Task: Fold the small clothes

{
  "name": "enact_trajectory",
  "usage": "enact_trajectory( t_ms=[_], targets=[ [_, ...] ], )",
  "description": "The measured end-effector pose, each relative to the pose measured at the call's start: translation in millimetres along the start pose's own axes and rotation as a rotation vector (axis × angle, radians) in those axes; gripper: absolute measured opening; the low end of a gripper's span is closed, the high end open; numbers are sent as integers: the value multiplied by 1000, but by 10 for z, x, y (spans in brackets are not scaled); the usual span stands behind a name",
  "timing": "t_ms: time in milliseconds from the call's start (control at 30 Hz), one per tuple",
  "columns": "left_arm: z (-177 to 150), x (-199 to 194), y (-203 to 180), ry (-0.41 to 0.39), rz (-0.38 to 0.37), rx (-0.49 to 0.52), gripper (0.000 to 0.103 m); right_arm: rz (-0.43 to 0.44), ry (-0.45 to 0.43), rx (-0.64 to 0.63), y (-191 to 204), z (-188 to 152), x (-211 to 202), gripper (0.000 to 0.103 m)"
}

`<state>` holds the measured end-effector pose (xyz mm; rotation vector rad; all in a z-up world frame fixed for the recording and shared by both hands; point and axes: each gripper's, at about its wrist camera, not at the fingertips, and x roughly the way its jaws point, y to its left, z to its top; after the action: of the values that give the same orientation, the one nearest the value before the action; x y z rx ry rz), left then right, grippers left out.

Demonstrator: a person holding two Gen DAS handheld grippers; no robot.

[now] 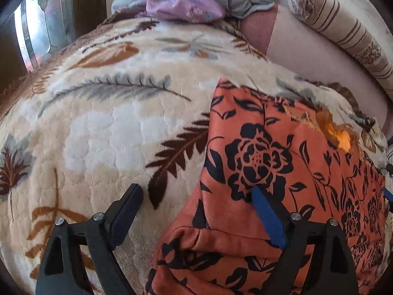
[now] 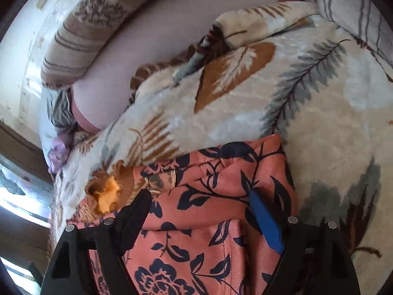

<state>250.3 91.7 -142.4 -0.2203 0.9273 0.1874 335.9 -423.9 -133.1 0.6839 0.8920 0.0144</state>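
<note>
My left gripper (image 1: 196, 191) hangs wide apart over the blanket (image 1: 103, 123), 1 finger above the plush, 1 above the orange flowered garment (image 1: 270, 147). Nothing pinched. The garment lies flat on the blanket, long axis running away from me toward the striped pillow (image 1: 343, 27). My right gripper (image 2: 199, 199) spreads open over it too, pads clear of the cloth.

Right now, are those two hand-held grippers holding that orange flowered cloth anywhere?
Neither holds anything. The left hand-held gripper and right hand-held gripper both stand open over the orange flowered garment, which lies loose on the leaf-patterned blanket.
</note>
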Motion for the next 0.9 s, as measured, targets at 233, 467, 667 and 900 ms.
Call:
enact_trajectory(
  t_ms=[233,467,667,900],
  targets=[
    [68,-234,51,-82,-27,-44,90,27,4,-163,356,-745,-744,84],
    [46,-393,156,-126,-39,-66,90,-62,83,-219,79,-1928,-1346,84],
    [-255,-84,74,2,-67,57,95,-133,155,-154,-387,-2376,-1619,85],
    [-665,-793,296,-35,-93,124,95,-29,63,-122,-723,-2439,-2191,85]
  ],
)
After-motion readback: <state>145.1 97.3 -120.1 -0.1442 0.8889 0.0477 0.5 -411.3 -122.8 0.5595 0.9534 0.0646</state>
